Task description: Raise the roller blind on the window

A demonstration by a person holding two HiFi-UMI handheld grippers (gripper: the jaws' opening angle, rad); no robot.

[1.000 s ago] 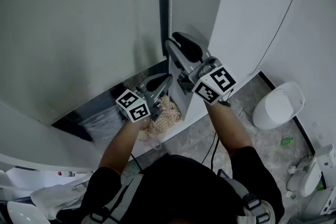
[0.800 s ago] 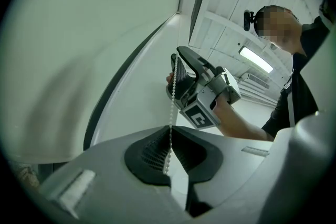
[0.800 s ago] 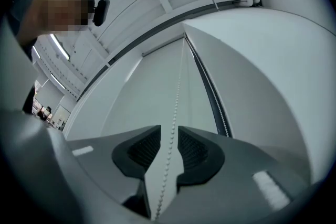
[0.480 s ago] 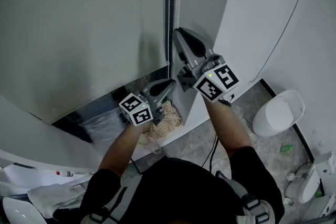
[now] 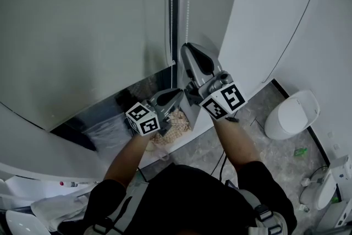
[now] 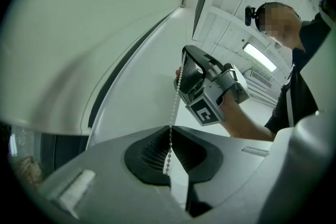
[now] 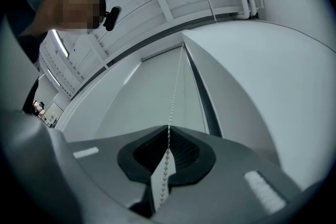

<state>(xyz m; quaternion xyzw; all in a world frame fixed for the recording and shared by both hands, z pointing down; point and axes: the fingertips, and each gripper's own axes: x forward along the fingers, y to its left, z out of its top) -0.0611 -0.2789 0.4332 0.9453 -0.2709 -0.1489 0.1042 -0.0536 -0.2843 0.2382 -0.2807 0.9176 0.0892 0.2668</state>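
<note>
Both claws sit on the bead chain (image 5: 188,3), which hangs at the right edge of the roller blind (image 5: 82,25), just beside the dark window frame (image 5: 170,8)

Left claw (image 5: 175,94): pinched narrow on the chain; in the left gripper view the beads run straight down between its jaws

Right claw (image 5: 186,48): jaws have just been closing and now stand narrow, with the chain caught between them; the right gripper view shows beads going up from the jaws and away along the blind's edge

Blind is mostly down. Its fabric covers nearly the whole window and only a low strip of glass (image 5: 110,110) shows under the hem, so the raise looks barely begun

Key relation: the chain's long axis is vertical and both claws grip the same strand. The right claw is higher and farther, the left claw lower and nearer, just beneath it, close but not touching

Judgement: next pull should go straight down along the chain. The right claw is the upper grip with more travel, so it likely leads. The left would have to let go or move along with it. A sideways tug could slip the beads out of the pads
</note>
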